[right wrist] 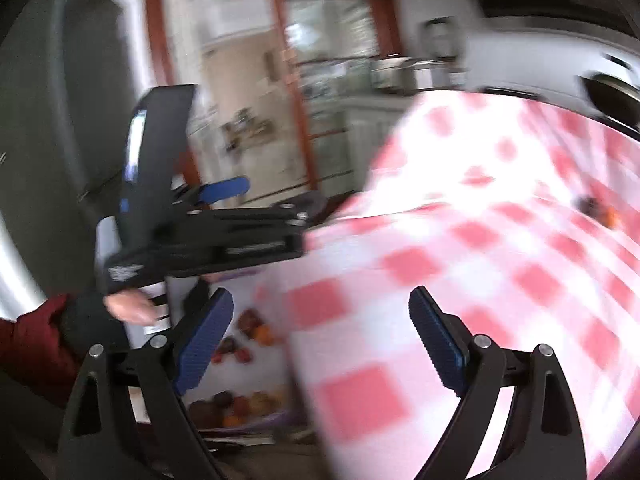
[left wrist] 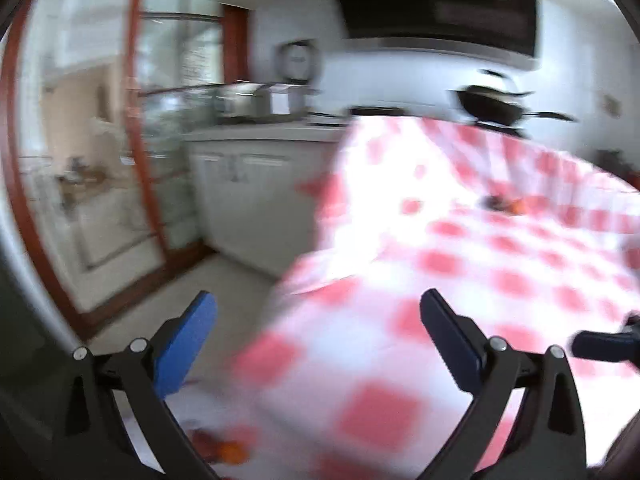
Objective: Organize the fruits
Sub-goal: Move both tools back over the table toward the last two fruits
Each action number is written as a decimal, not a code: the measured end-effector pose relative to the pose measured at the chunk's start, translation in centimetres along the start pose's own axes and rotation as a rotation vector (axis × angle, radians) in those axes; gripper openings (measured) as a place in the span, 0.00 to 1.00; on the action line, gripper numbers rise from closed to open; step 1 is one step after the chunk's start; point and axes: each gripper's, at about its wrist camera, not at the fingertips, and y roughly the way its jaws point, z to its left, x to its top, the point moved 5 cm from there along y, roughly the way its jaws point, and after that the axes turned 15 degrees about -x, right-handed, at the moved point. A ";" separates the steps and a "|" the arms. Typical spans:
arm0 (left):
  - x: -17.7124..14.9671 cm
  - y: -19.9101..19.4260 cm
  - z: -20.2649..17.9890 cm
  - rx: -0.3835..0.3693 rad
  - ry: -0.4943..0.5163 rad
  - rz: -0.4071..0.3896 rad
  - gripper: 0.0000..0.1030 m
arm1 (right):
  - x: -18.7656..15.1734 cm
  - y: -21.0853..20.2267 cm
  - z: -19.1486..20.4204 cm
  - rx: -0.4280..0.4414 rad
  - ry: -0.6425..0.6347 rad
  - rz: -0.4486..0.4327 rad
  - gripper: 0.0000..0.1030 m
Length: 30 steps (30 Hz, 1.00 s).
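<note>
A blurred kitchen: a red-framed glass door (left wrist: 80, 152) at nine o'clock lets in bright daylight, pale cabinets (left wrist: 248, 192) under a counter at the centre, a dark range hood (left wrist: 436, 0) at one o'clock against a white wall (left wrist: 400, 76), and a light floor (left wrist: 224, 280) toward seven o'clock

A home kitchen. A red-and-white checked tablecloth (left wrist: 500, 248) covers a table; beyond its far edge runs a white countertop with panelled cabinet doors (left wrist: 248, 184), steel pots (left wrist: 260, 100) on it, a black range hood (left wrist: 436, 0) above, and a wood-framed glass door (left wrist: 80, 140) to its left.
</note>
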 end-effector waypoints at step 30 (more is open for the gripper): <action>7.5 36.9 -19.8 -0.324 -0.312 0.243 0.99 | -9.4 -1.4 -28.2 -0.440 0.813 0.115 0.85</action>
